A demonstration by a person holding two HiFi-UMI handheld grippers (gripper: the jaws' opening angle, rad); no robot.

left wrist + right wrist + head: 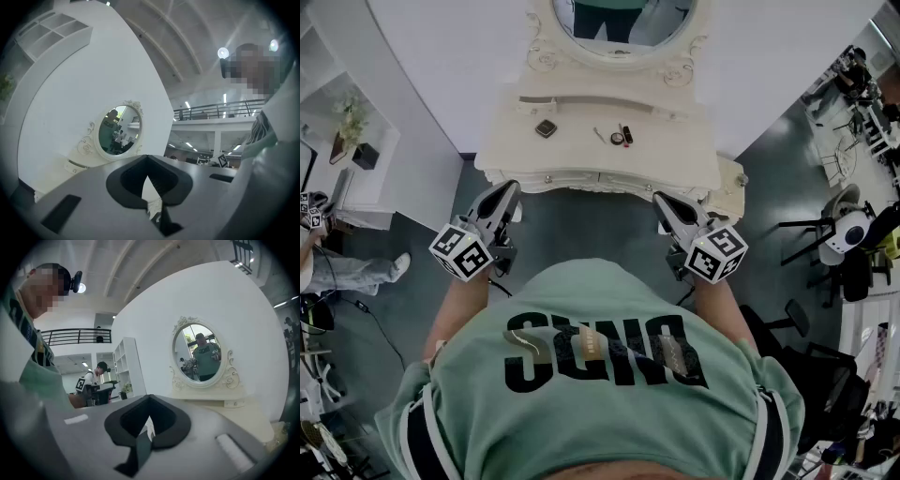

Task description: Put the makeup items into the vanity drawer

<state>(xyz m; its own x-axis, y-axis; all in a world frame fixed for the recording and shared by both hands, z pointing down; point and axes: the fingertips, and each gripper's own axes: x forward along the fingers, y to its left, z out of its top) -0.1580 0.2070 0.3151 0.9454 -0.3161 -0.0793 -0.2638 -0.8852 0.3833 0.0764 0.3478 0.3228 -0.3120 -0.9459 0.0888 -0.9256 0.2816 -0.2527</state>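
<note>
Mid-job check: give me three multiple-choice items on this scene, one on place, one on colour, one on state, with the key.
1. Where does the dark compact lie on the vanity top?
A. left of the red stick
B. right of it
C. on top of it

2. What colour is the vanity top?
A. black
B. cream white
C. blue

3. How is the right gripper?
A. shut on the compact
B. wide open
C. shut and empty

Key:
1 A, the head view shows the compact well to the stick's left.
2 B, its surface shows pale cream.
3 C, its jaws meet with nothing between them, short of the vanity.
</note>
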